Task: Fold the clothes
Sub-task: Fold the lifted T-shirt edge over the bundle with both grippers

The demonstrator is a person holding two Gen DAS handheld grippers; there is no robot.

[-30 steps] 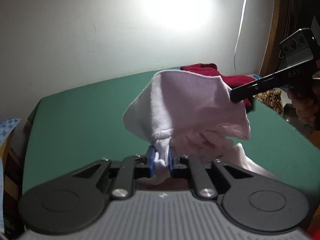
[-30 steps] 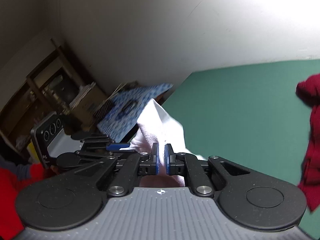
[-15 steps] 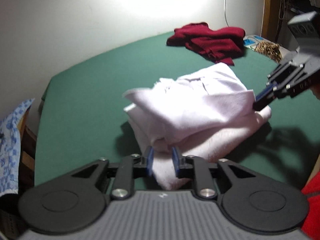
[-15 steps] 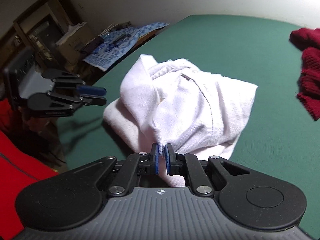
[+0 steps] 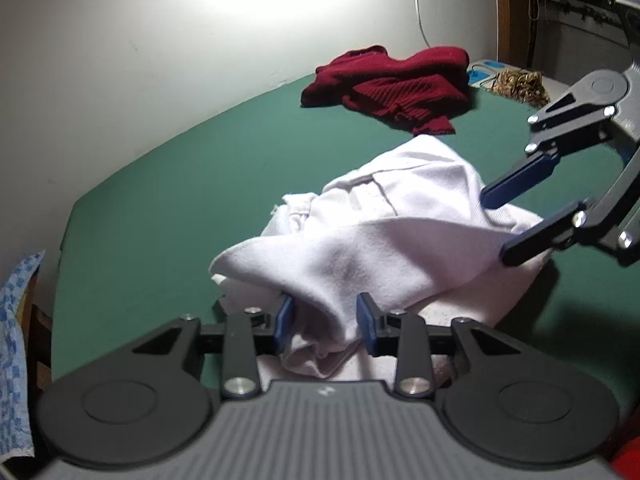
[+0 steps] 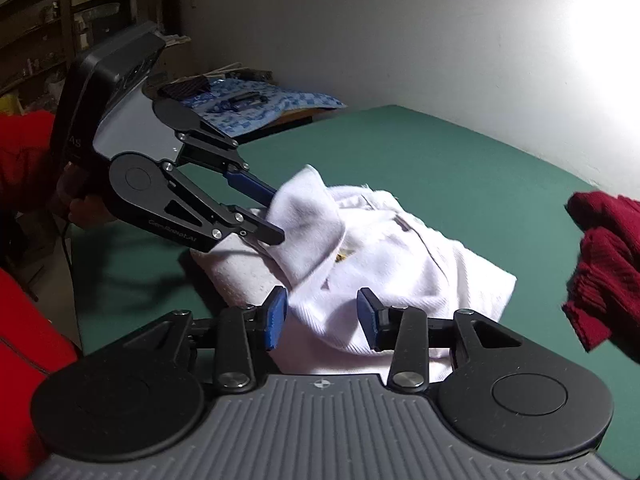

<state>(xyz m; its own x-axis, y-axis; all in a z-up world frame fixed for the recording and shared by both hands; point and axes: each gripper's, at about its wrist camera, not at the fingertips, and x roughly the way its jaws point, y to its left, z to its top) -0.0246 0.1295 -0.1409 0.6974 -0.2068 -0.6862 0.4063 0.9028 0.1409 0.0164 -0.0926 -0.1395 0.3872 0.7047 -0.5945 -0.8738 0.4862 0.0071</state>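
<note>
A white shirt [image 5: 384,232] lies in a loose folded heap on the green table [image 5: 168,200]; it also shows in the right wrist view [image 6: 400,264]. My left gripper [image 5: 326,326] is open, its blue pads on either side of the shirt's near edge, cloth lying loose between them. My right gripper [image 6: 322,318] is open too, astride the shirt's other edge. Each gripper appears in the other's view, the right one [image 5: 516,224] and the left one [image 6: 264,216], with fingers spread at the cloth.
A dark red sweater [image 5: 396,80] lies crumpled at the far side of the table, also at the right edge of the right wrist view [image 6: 600,264]. A blue patterned cloth [image 6: 256,104] lies past the table's end. A white wall stands behind.
The shirt was held up in the air by both shut grippers. It came down onto the table, and both grippers have opened and let the cloth go.
</note>
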